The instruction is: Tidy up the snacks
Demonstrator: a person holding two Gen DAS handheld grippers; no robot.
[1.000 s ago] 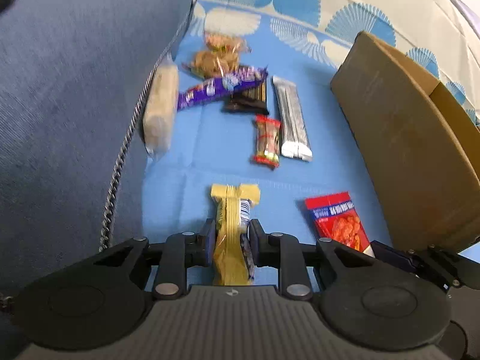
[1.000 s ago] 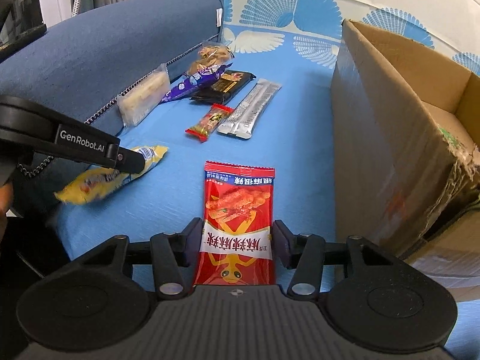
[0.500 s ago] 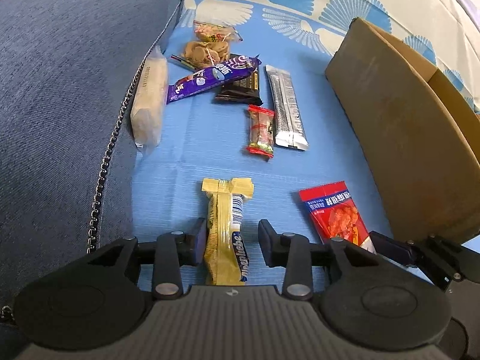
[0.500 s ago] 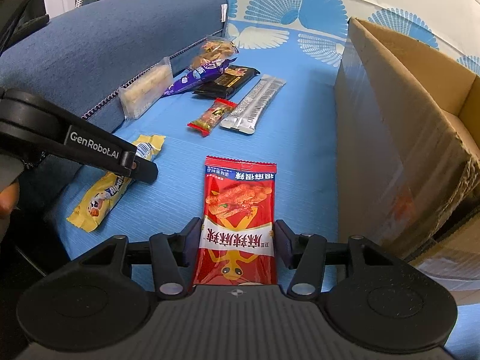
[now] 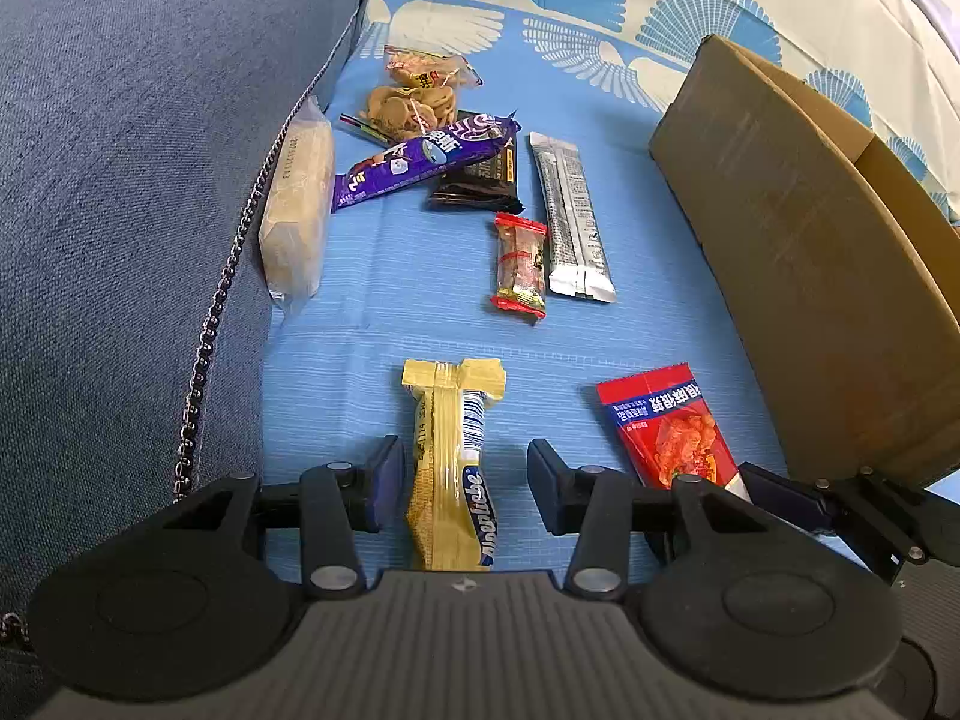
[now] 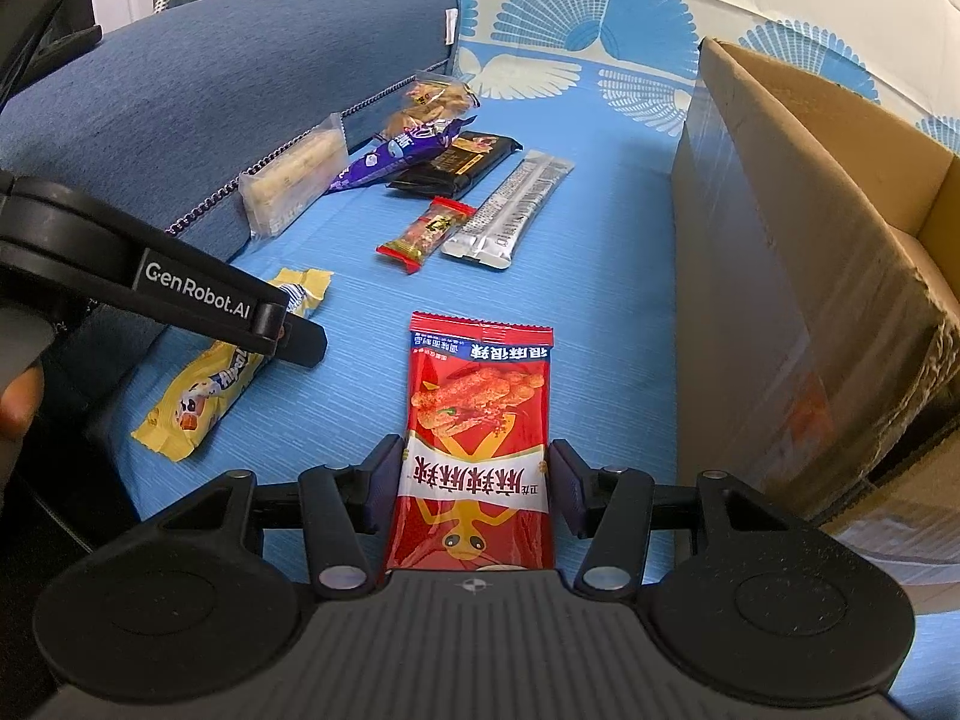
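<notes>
Since a second ago the left tool (image 5: 459,483) has let go: its jaws, then pinched on the yellow snack bar (image 5: 451,468), have just been opening and now stand apart with the bar lying loose between them, touching neither pad.

Taking the cardboard box (image 5: 804,276) as landmark, largest first: the blue sofa seat (image 5: 384,276) runs along the box's left wall and carries every snack. Far from the box, against the sofa's dark blue backrest (image 5: 132,210), sits the cluster of other packets. Nearer the box lies the red snack packet (image 6: 480,438), just beside its wall; the yellow bar lies one place further from the box.

The right tool (image 6: 474,480) brackets the red packet, its jaws apart and close to the packet's edges; whether they press on it I cannot tell. That packet's long axis runs straight ahead along the tool's fingers, parallel to the box wall. By my judgement the right hand is nearer the box, so the packet goes right and up over the rim.
</notes>
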